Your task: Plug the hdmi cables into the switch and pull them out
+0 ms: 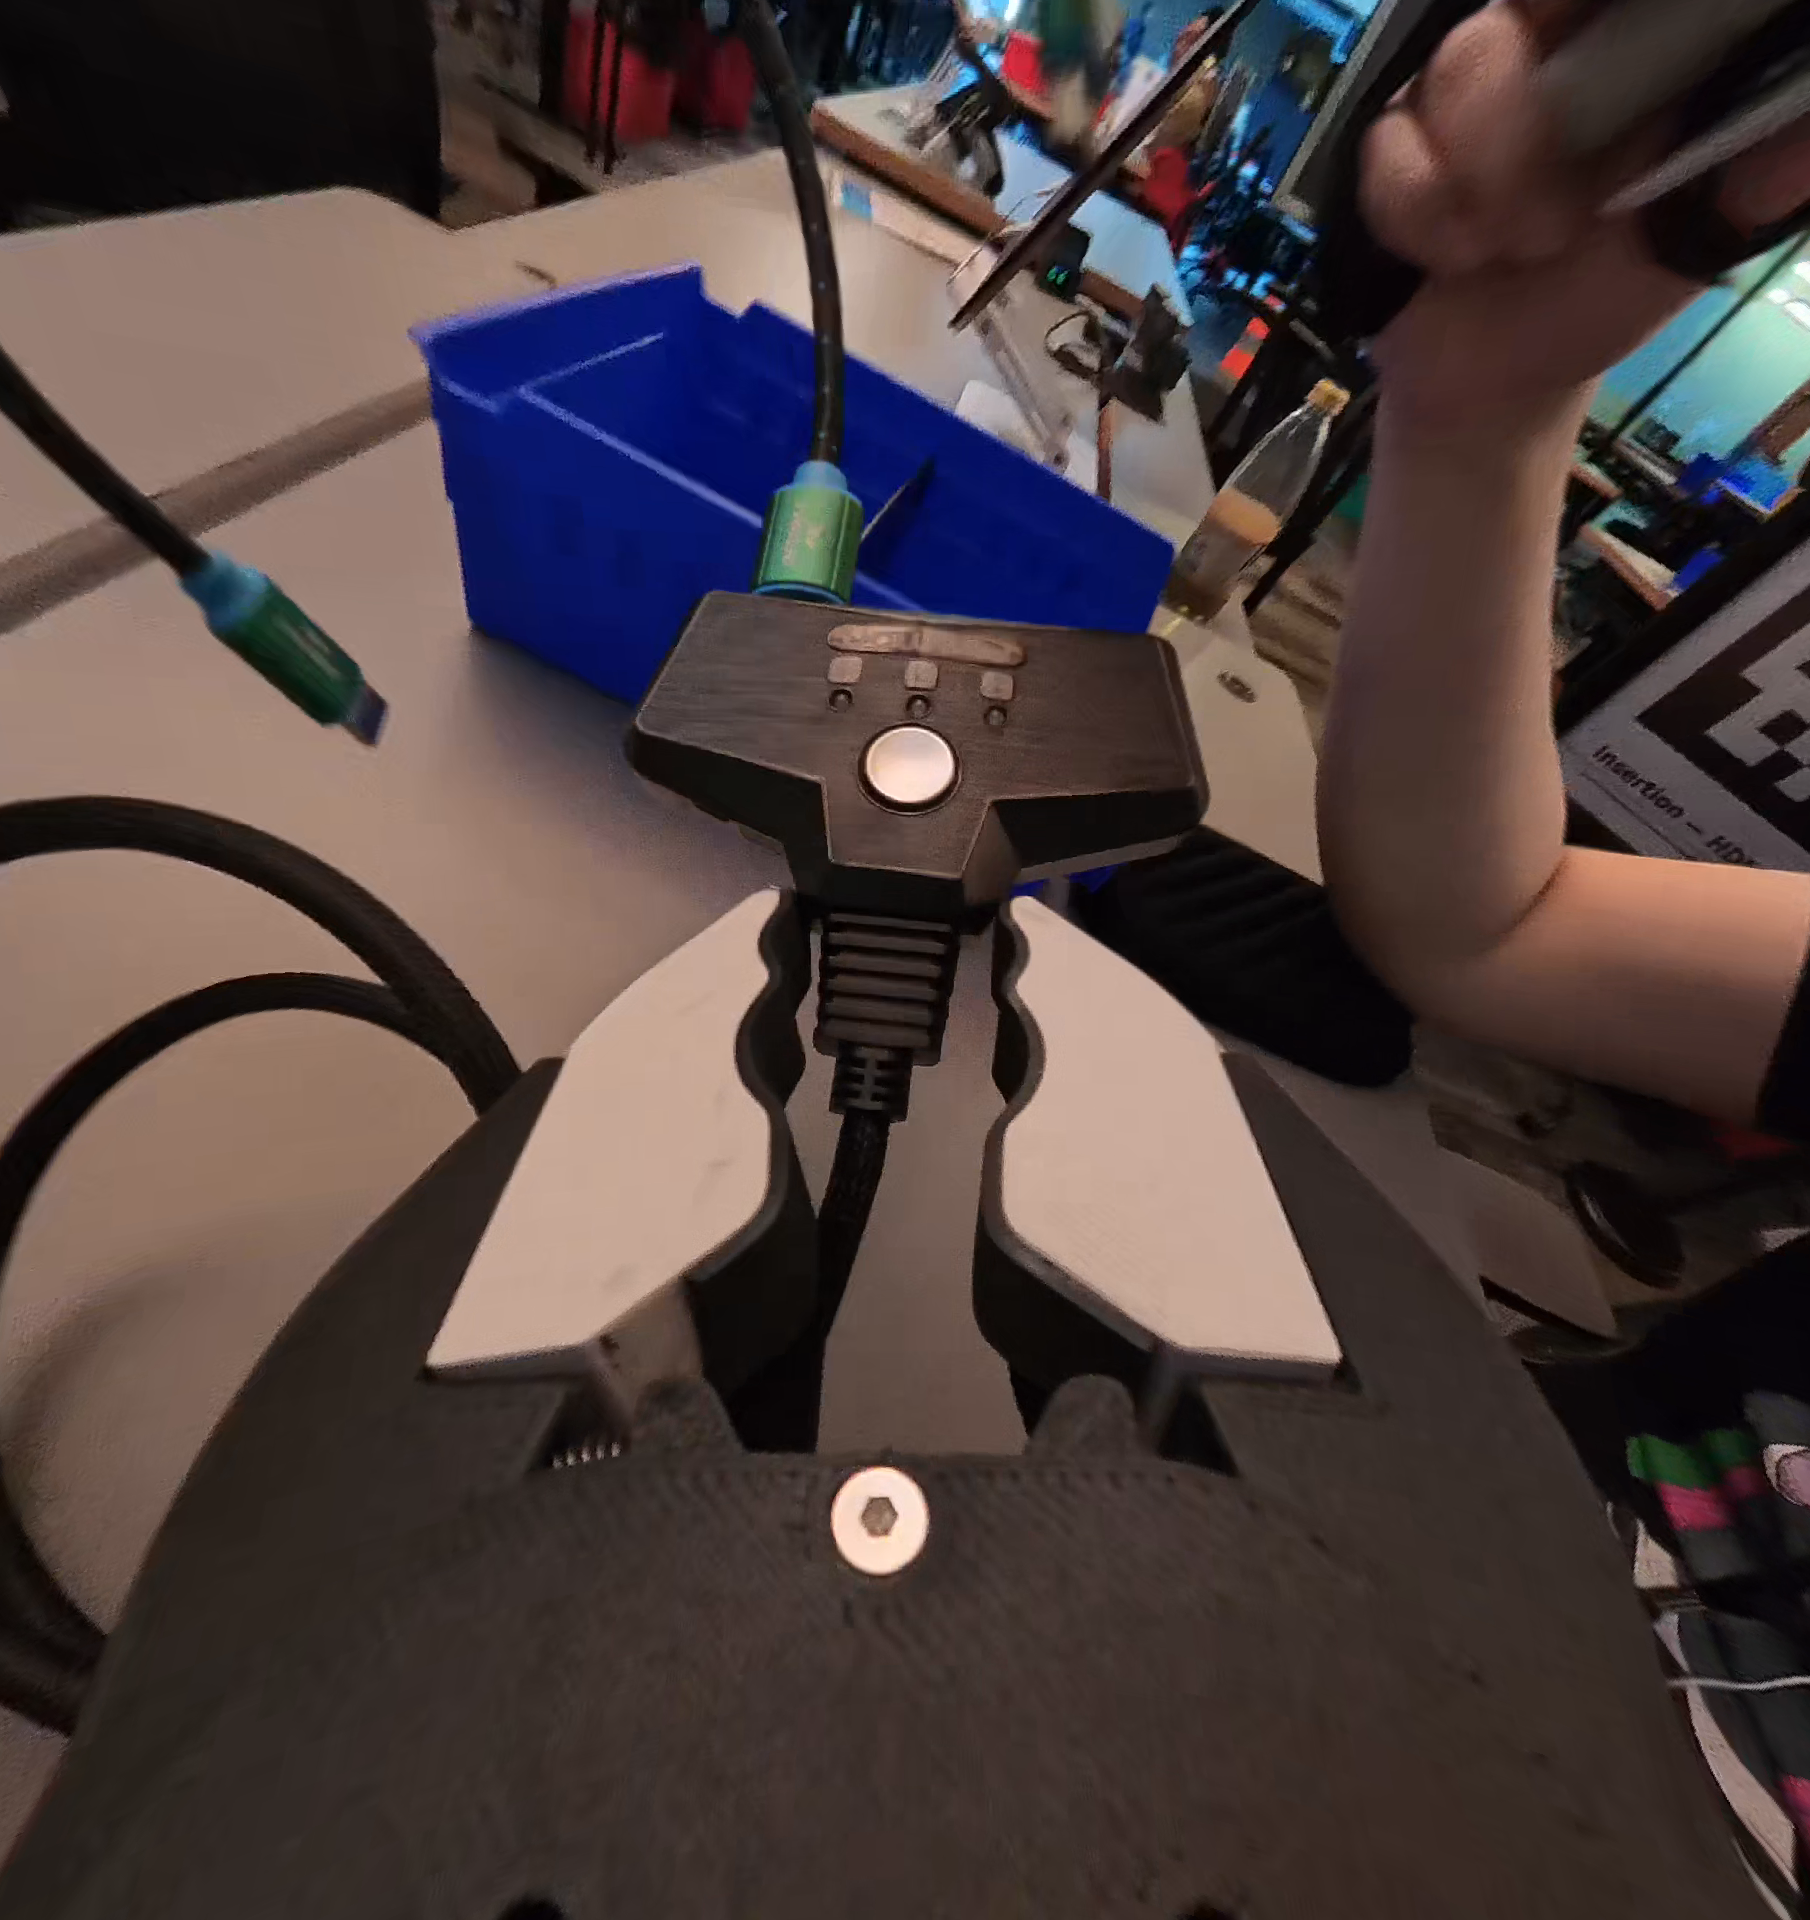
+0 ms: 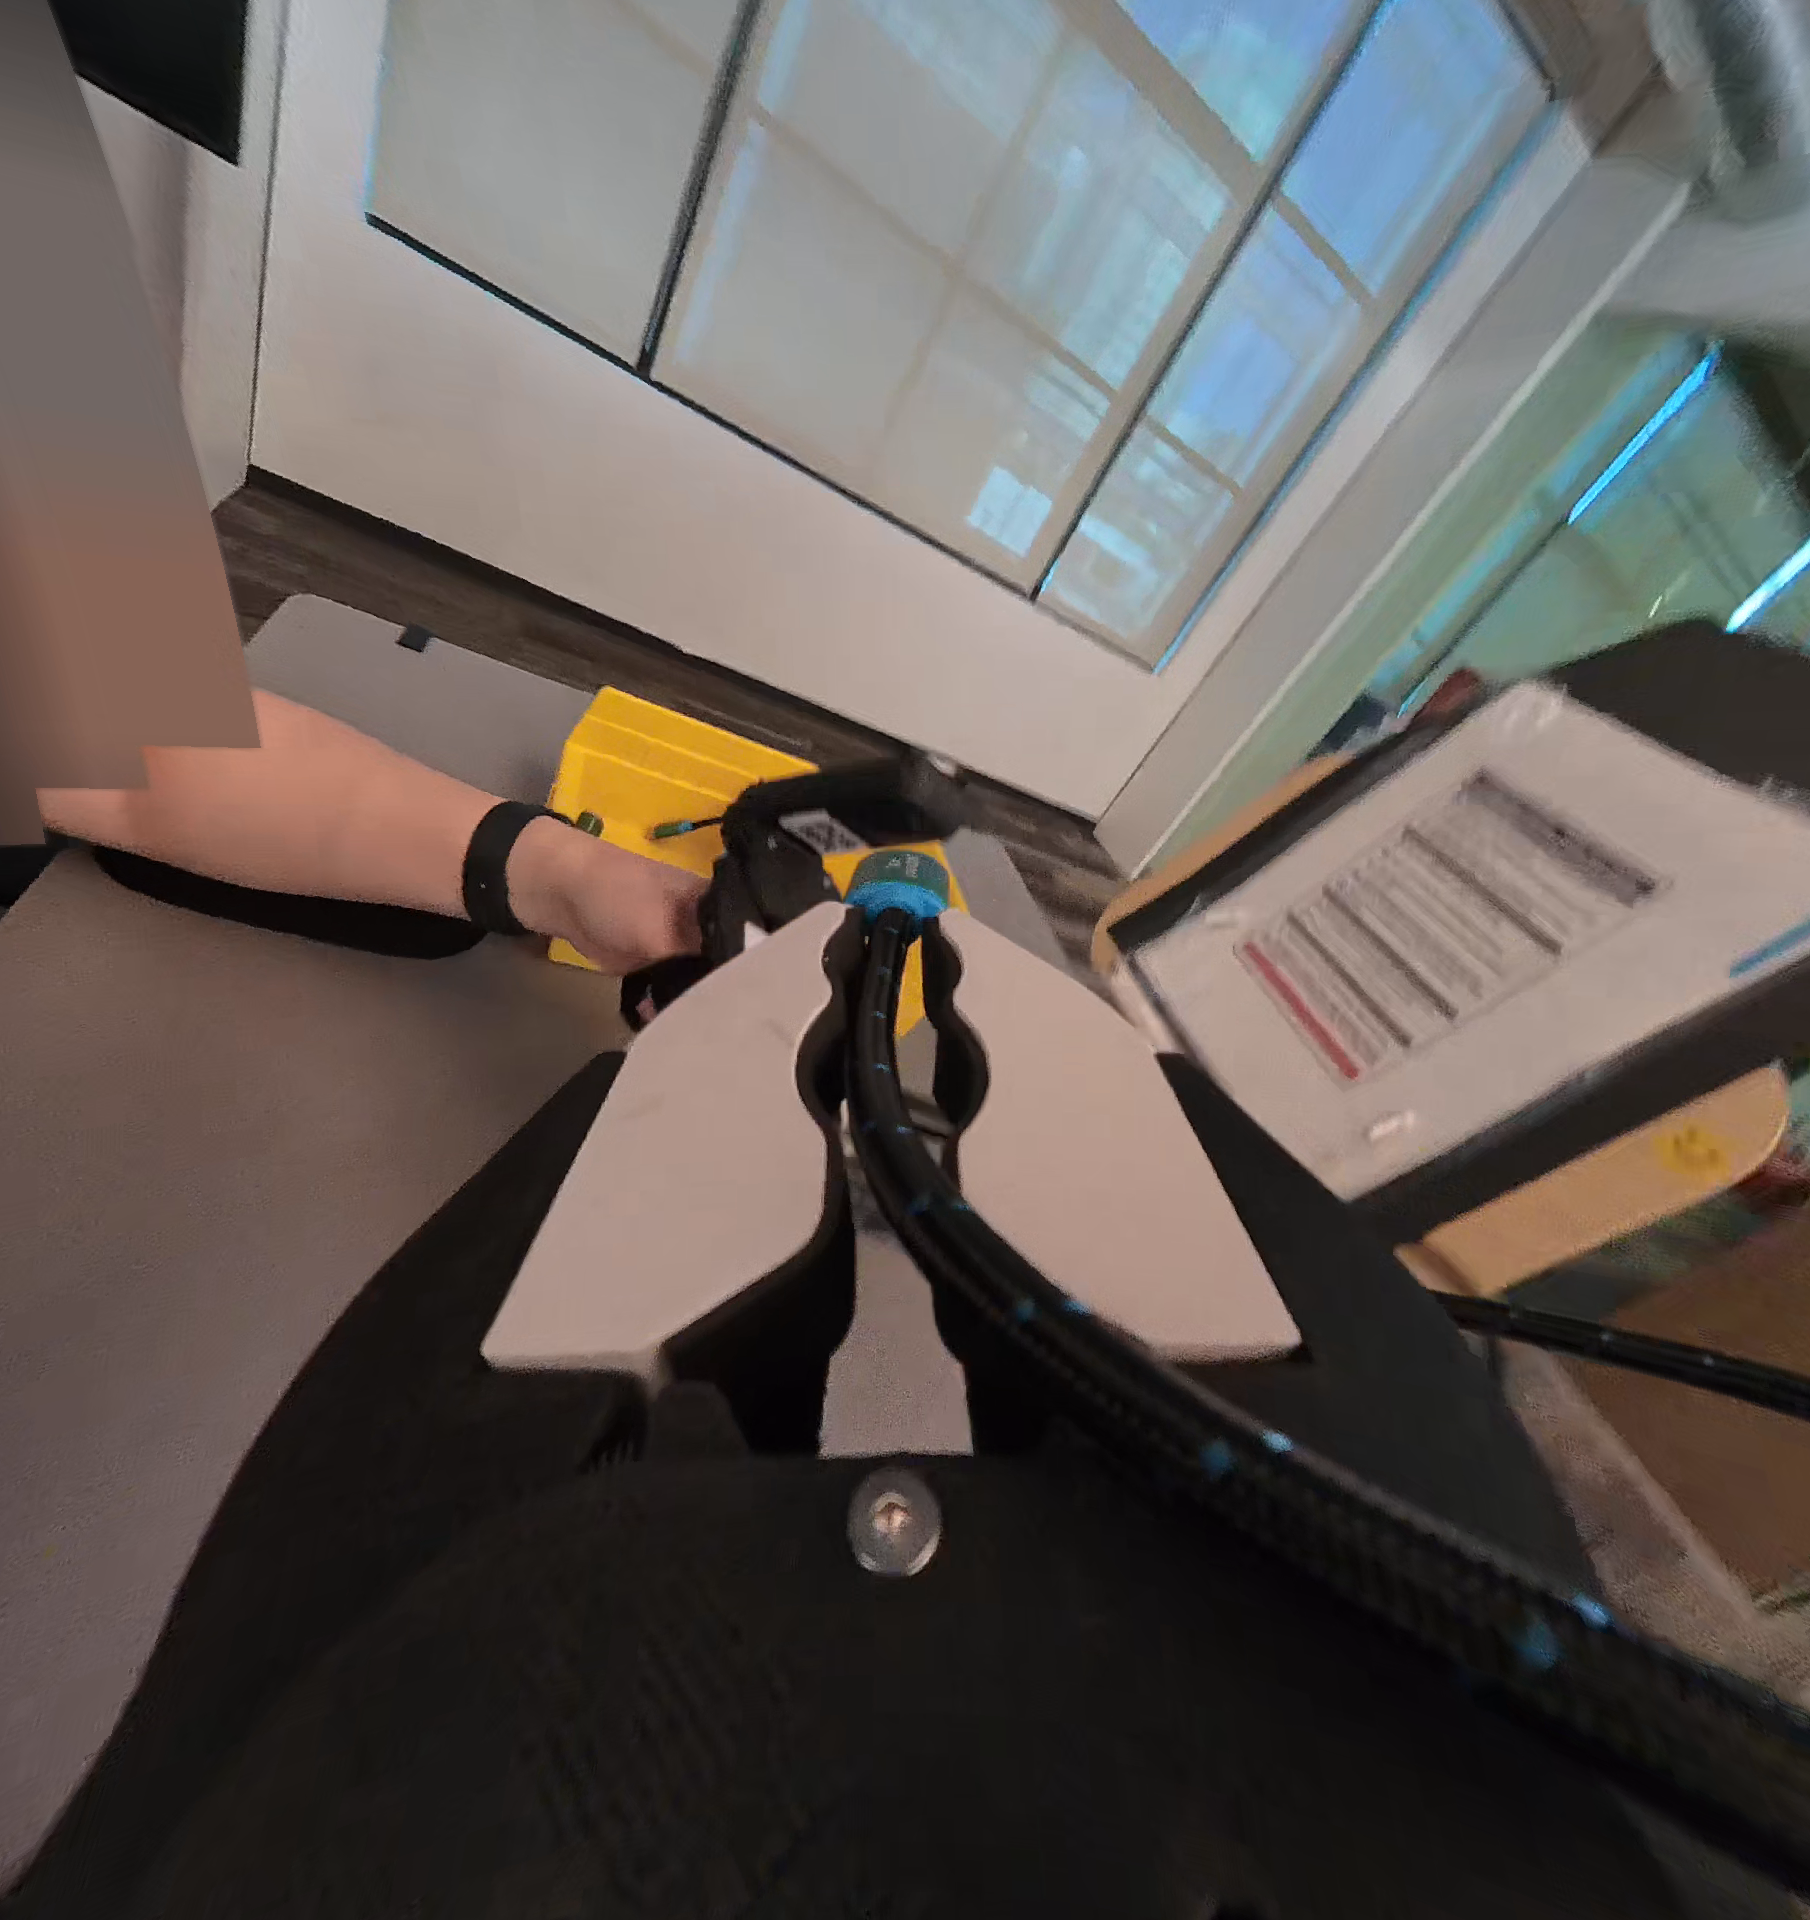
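A: Where is the black brushed-metal HDMI switch (image 1: 916,748) held?

B: Its ribbed strain relief is pinched by the left gripper (image 1: 893,914), above the grey table (image 1: 257,343). One green-shelled plug (image 1: 809,540) is seated.

A: And the right gripper (image 2: 885,930)?

B: The stiff braided black cable (image 2: 880,1081) is clamped just behind its connector; the rigid shell is judged the better hold.

A: Containers?

B: Nothing can be made out in the blue plastic bin (image 1: 610,457); the yellow bin's (image 2: 652,769) inside is hidden.

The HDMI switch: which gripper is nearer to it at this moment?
Left. The left gripper is clamped at the base of the switch. The right gripper is raised away from it, gripping an HDMI cable.
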`<state>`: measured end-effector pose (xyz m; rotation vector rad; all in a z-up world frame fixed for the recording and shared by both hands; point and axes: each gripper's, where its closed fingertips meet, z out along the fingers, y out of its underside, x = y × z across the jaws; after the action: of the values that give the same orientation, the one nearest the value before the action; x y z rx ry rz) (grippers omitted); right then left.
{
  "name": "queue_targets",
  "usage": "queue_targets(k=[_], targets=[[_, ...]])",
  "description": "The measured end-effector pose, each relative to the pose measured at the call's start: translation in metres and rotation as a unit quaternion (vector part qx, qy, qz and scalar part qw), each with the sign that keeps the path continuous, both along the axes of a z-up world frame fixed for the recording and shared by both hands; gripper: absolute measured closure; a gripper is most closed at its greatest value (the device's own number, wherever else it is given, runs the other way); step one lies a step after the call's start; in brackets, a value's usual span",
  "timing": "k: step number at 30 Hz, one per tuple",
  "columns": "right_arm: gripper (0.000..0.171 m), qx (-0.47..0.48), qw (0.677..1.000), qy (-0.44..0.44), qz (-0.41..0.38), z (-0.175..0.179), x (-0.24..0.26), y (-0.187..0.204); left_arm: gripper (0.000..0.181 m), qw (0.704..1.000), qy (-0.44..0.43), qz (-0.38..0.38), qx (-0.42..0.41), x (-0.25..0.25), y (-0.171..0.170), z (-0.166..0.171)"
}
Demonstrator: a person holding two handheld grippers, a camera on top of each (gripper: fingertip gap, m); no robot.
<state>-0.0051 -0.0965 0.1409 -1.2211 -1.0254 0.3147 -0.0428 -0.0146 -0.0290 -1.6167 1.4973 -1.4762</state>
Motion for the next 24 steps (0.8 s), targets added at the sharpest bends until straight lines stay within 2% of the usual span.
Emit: queue_targets(k=[3,7,14,24], targets=[[0.161,-0.082,0.996,0.003,-0.024,-0.010,0.013,0.004,0.148,0.999,-0.040,-0.009,-0.003,0.002,-0.007,0.014],[0.160,-0.116,0.992,0.035,-0.039,-0.005,0.019,0.003,0.149,0.994,-0.101,-0.040,-0.010,-0.003,-0.018,0.037],[0.160,-0.167,0.984,0.053,0.003,-0.003,0.003,-0.012,0.149,0.976,-0.201,-0.080,0.024,-0.020,-0.033,0.075],[0.161,-0.189,0.981,0.036,0.033,-0.010,-0.029,-0.010,0.150,0.969,-0.218,-0.101,0.061,-0.026,-0.048,0.087]])
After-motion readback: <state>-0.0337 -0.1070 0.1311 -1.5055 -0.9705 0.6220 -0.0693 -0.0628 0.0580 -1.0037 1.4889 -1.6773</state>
